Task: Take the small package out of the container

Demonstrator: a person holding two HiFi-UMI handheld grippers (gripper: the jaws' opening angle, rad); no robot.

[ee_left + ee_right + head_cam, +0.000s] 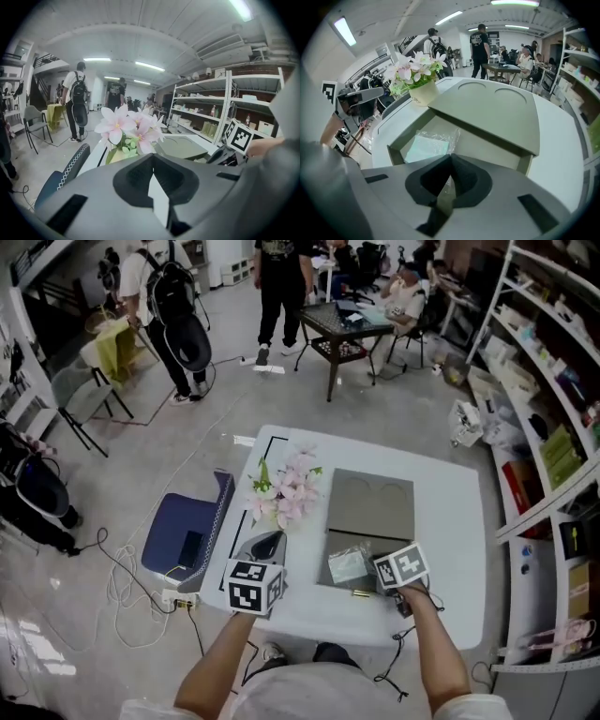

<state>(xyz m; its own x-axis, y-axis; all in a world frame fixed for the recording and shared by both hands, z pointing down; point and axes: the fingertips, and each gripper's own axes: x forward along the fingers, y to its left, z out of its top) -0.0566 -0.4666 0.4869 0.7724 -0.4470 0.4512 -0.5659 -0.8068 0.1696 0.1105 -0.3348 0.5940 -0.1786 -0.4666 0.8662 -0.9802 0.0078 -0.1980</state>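
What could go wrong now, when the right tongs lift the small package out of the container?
1. The right tongs seem to be shut on only the near edge of the package; the thin plastic could slip out or tear.
2. The lid overhangs the far part of the container, so a forward pull might catch the package under it.
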